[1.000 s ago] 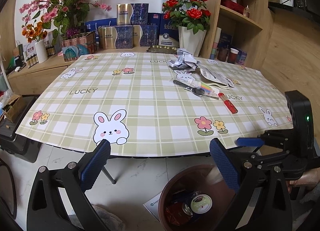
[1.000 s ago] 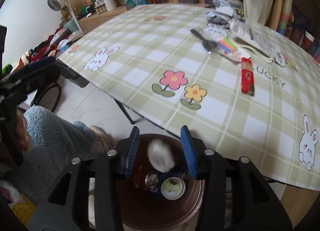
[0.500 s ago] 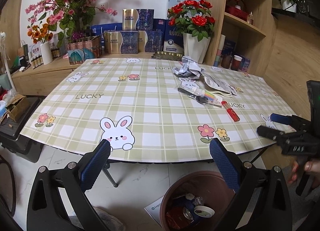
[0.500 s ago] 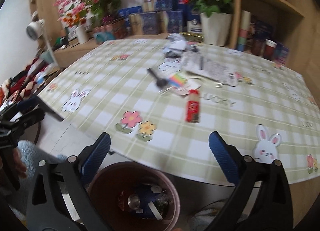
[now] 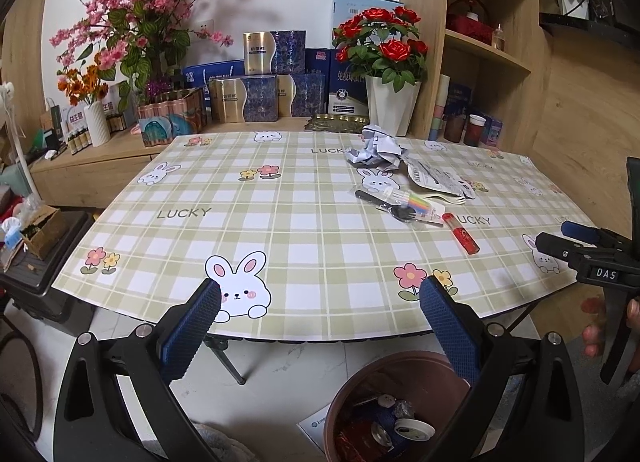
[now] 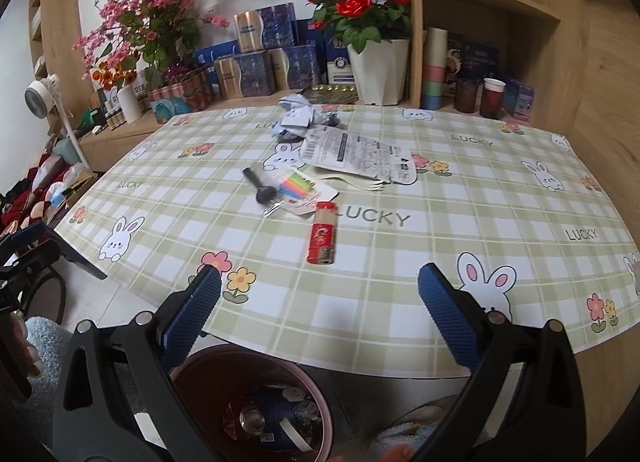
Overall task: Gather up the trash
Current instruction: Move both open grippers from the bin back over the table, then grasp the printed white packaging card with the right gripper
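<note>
Left wrist view: the left hand-held gripper (image 5: 320, 326) hangs released, its blue pads wide apart with nothing between them, over the near edge of the green-checked, rabbit-printed surface (image 5: 280, 230). At 5 o'clock a round brown plastic bin (image 5: 404, 372) stands on the floor, holding lids and wrappers. At 2 o'clock on the surface lie a crumpled grey paper ball (image 5: 374, 148), a printed flat pouch (image 5: 434, 176), a black plastic fork (image 5: 386, 206) and a red tube (image 5: 462, 233).

Right wrist view: the right hand-held gripper (image 6: 320, 322) has just been opening and is now spread wide, with nothing between its pads. The red tube (image 6: 323, 238) lies at 12 o'clock, well beyond its fingertips; the bin (image 6: 312, 390) sits below at 6 o'clock.
</note>
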